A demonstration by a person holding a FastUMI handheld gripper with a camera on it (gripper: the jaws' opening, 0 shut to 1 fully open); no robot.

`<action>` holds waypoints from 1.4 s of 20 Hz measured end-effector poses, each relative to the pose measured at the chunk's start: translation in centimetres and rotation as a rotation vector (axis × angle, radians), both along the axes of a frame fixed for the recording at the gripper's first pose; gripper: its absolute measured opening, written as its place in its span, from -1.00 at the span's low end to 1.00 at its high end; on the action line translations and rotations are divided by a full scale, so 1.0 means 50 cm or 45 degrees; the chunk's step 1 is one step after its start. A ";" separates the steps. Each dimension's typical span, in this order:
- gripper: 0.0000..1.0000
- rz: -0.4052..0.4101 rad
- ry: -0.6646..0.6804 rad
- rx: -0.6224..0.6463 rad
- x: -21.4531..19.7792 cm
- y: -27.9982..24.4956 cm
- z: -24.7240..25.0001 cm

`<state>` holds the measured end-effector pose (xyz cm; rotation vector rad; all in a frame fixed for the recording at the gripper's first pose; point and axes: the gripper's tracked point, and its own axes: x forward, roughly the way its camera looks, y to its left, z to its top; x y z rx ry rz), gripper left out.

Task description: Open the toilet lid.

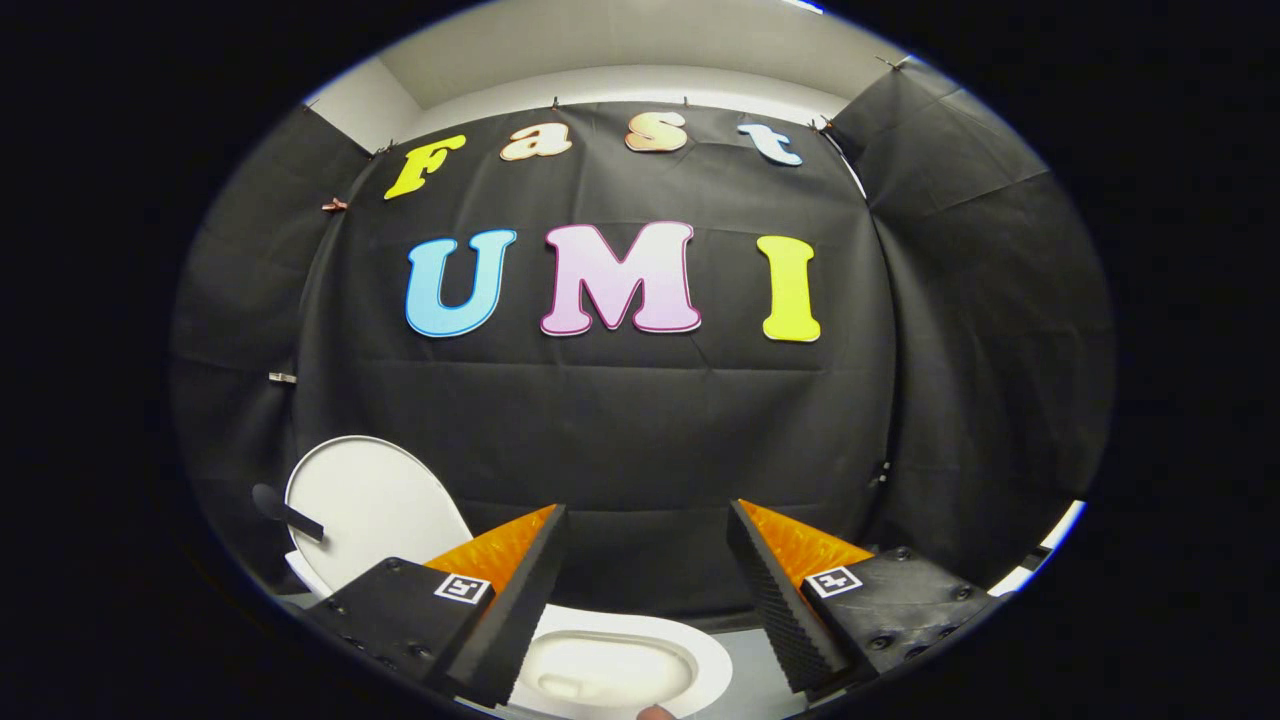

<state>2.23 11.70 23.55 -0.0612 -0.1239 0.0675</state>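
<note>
Toilet lid, a white oval plastic cover [370, 500], stands raised beyond the left finger, leaning back toward the black cloth booth wall [620, 420], so the task looks all but done. Between the two fingers nothing is held: the two-finger gripper [645, 590] with orange-backed black ribbed pads has its jaws spread wide, the black ribbed fingers [515, 610] framing the white ceramic toilet bowl [620, 670] just below and ahead of them. The bowl's rim and pale hollow lie open between the fingers.

Judging from this, what remains is to leave the lid resting steady in its upright lean and draw the gripper clear without brushing its edge; a slow, straight retreat away from the bowl's rim would serve best, keeping the left finger well off the lid so that it does not tip forward again.

A dark stubby handle-like piece [285, 510] juts across the lid's left edge; what it is cannot be made out. The lid's hinge and lower part are hidden behind the left finger, and the bowl's near rim is cut off. A small pale rounded shape at the bowl's near rim, perhaps a fingertip, is too little seen to tell.
</note>
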 end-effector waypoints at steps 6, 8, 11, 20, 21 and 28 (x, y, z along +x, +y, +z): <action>0.96 -0.002 0.006 -0.005 0.001 -0.003 -0.001; 0.97 -0.003 0.008 -0.005 0.003 -0.004 -0.002; 0.97 -0.005 0.011 -0.007 0.004 -0.005 -0.001; 0.97 -0.005 0.022 -0.003 0.004 -0.008 -0.007; 0.97 -0.006 0.019 -0.006 0.004 -0.006 -0.003; 0.97 -0.004 0.013 -0.009 0.001 -0.006 -0.001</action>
